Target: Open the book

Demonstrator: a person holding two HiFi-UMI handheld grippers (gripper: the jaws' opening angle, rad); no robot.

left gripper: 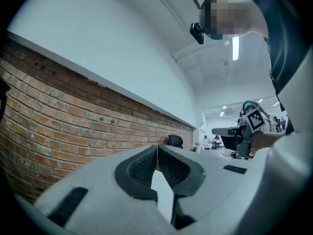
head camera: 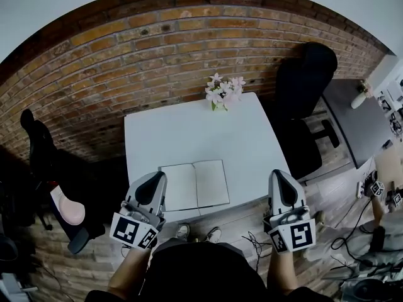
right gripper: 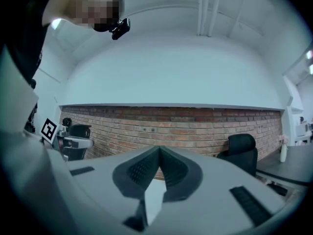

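Observation:
A book (head camera: 194, 184) lies open, blank white pages up, near the front edge of the white table (head camera: 170, 134). My left gripper (head camera: 151, 185) hovers above the table's front left corner, just left of the book. Its jaws are shut with nothing between them, and in the left gripper view the left gripper (left gripper: 157, 150) points level at the brick wall. My right gripper (head camera: 281, 184) is raised off the table's front right corner, apart from the book. In its own view the right gripper (right gripper: 159, 152) is shut and empty. Neither gripper view shows the book.
A small pot of pink flowers (head camera: 224, 92) stands at the table's far edge. A black office chair (head camera: 301, 112) is to the right of the table, another chair (head camera: 44, 162) to the left. A brick wall (head camera: 126, 55) runs behind. Cables lie on the wooden floor at right.

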